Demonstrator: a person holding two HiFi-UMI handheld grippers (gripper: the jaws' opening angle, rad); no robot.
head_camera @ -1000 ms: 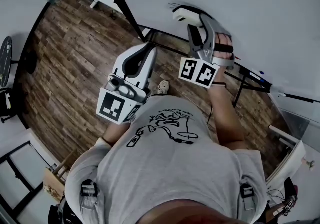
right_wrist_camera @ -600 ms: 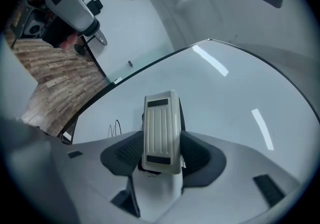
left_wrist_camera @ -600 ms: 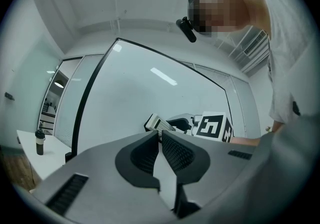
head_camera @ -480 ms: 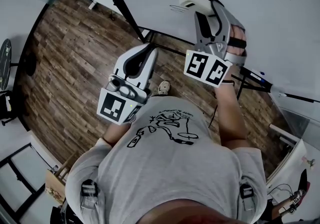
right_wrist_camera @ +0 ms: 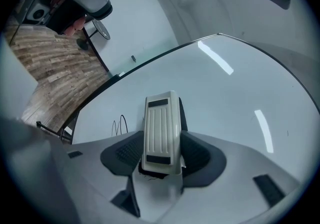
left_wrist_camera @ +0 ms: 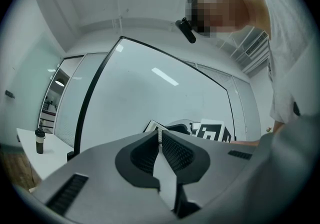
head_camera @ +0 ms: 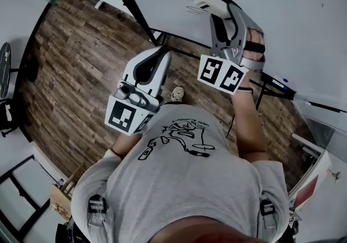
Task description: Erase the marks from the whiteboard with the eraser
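The right gripper (right_wrist_camera: pixel 162 157) had its jaws clamped on the eraser (right_wrist_camera: pixel 161 133), long axis pointing up-frame at the whiteboard (right_wrist_camera: pixel 235 103), the black looped marks (right_wrist_camera: pixel 119 125) just left of it, while the left gripper (left_wrist_camera: pixel 160 142), jaws nearly together and empty, hung farther off.

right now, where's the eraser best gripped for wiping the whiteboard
Grip the eraser by its long sides, coming from behind the ribbed back, as the right hand-held gripper does: the narrow body fits between the jaws and the dark pad faces the whiteboard.
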